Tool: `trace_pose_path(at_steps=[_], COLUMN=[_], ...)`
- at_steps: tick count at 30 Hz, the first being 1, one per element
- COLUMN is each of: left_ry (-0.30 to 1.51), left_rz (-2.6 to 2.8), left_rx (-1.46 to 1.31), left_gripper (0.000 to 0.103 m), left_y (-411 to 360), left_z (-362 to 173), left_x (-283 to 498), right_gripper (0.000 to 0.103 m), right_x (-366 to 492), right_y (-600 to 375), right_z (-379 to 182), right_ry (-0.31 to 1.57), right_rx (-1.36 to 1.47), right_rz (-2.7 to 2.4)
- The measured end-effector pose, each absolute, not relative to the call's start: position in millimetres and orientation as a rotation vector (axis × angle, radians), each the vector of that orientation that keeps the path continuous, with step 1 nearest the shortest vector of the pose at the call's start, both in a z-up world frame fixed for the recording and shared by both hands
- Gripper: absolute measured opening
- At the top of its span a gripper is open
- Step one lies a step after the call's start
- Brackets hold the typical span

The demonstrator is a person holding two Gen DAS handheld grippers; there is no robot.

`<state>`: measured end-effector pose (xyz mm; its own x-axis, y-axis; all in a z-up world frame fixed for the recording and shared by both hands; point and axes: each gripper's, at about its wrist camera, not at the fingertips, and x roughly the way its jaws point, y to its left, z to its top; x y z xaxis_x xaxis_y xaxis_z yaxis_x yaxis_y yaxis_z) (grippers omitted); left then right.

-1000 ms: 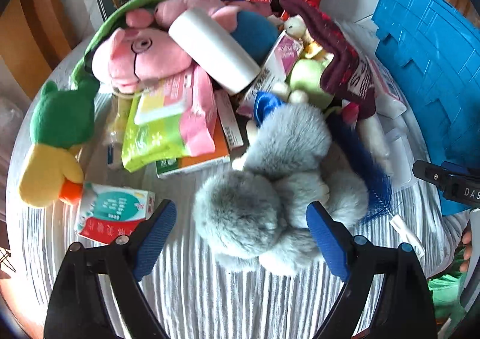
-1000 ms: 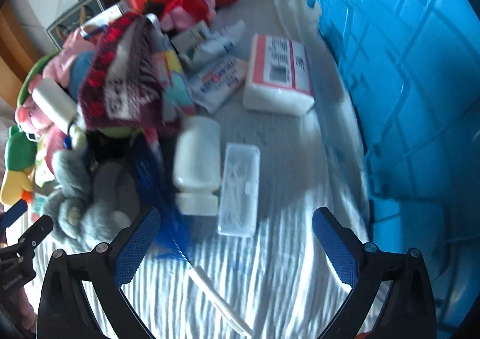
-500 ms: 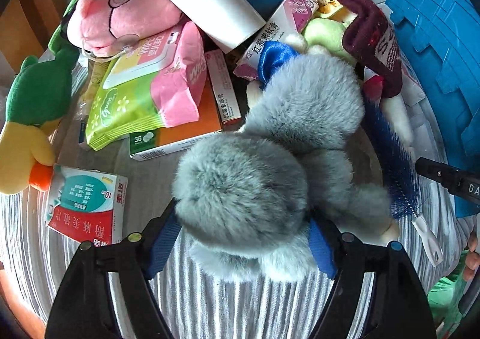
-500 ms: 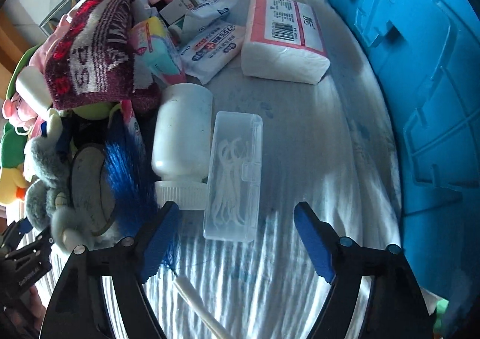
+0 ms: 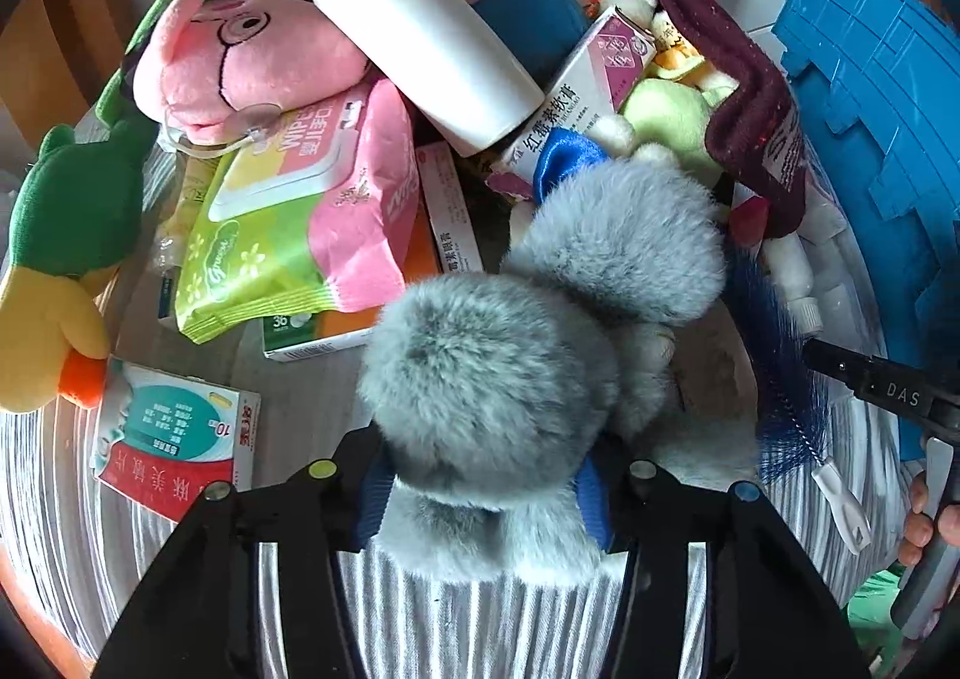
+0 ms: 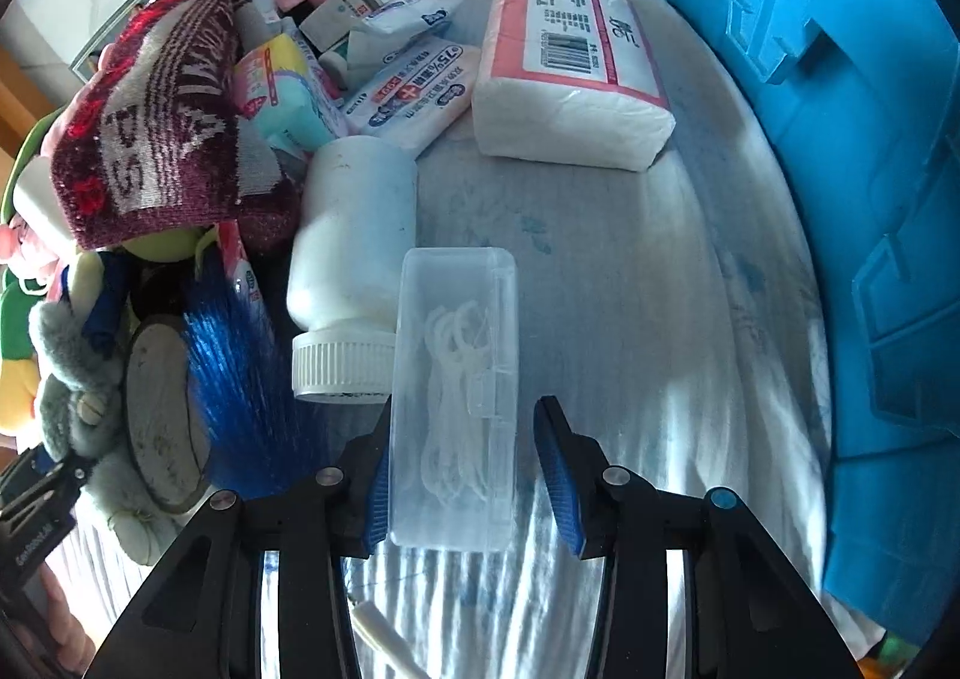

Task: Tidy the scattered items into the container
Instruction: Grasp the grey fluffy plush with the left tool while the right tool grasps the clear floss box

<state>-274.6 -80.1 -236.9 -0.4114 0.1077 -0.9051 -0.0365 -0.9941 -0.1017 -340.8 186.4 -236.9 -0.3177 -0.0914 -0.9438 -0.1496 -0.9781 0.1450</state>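
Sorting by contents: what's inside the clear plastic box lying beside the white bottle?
The clear plastic box holds a bundle of white floss picks, visible through its lid. Their count and anything beneath them cannot be seen.

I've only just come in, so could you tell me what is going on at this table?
A person is tidying a cluttered table with two handheld grippers. The left gripper is closing around a grey plush toy, its pads pressed into the fur. The right gripper is closing around a clear floss-pick box, one pad not yet touching. The blue container waits alongside.
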Motion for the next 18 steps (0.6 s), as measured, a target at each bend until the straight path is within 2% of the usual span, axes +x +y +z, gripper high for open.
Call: trace_pose_path(at_steps=[2, 10, 18], left_ry=[-0.092, 0.030, 0.094], left_rz=[2.609, 2.799, 2.961], left_rx=[-1.636, -1.478, -1.249], left_gripper=[0.046, 0.045, 0.045], left_y=[-83.2, -93.9, -103.1], left_z=[-229.2, -181.9, -107.0], left_x=[-268.8, -237.0, -250.4], right_gripper=[0.032, 0.032, 0.032], right_x=[-340.1, -321.9, -291.8], right_y=[183.1, 171.9, 153.7], right_z=[-237.7, -209.0, -144.0], right_ry=[0.301, 0.180, 0.140], right_rx=[-1.814, -1.705, -1.493], right_rz=[2.508, 2.570, 2.725])
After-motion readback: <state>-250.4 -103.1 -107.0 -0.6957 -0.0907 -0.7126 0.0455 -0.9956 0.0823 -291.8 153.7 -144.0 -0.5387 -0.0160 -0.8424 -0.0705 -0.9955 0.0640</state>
